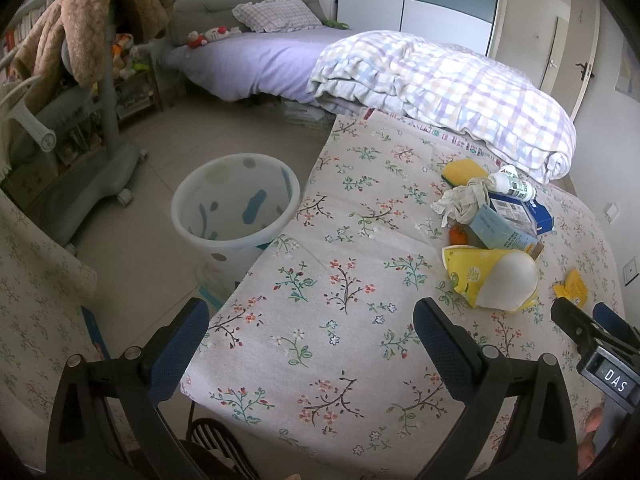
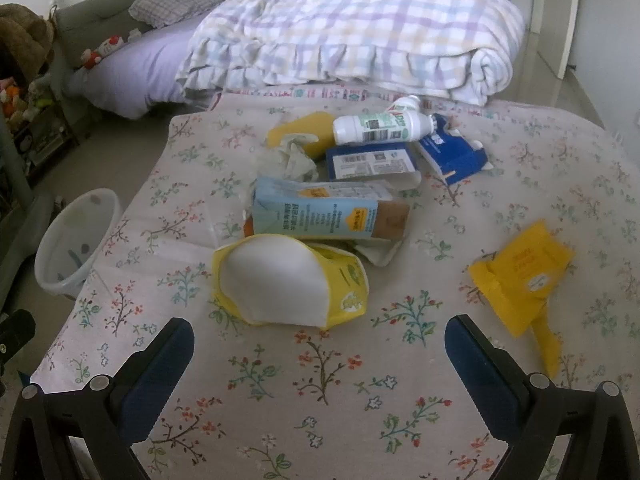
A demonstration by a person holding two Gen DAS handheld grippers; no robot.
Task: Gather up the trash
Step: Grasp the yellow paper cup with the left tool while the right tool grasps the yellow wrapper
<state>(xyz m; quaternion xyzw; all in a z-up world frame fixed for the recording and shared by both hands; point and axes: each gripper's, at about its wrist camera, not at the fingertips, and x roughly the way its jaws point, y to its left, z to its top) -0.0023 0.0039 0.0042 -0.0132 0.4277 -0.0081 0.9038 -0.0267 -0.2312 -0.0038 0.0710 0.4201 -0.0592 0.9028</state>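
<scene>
Trash lies in a heap on a floral-cloth table (image 2: 320, 380): a crushed yellow paper cup (image 2: 288, 280) (image 1: 492, 280), a light-blue carton (image 2: 328, 216), a white bottle (image 2: 380, 126), blue boxes (image 2: 452, 152), crumpled tissue (image 2: 292, 160), a yellow sponge (image 2: 300, 132) and a yellow wrapper (image 2: 520, 276). A white translucent bin (image 1: 236, 204) (image 2: 76, 240) stands on the floor left of the table. My left gripper (image 1: 312, 340) is open and empty over the table's left front. My right gripper (image 2: 320, 344) is open and empty just short of the cup; it also shows in the left wrist view (image 1: 592, 332).
A bed with a checked quilt (image 2: 360, 32) runs behind the table. A grey wheeled chair (image 1: 80, 152) draped with a brown blanket stands on the floor to the left, beyond the bin. A second floral-covered surface (image 1: 36, 300) is at the far left.
</scene>
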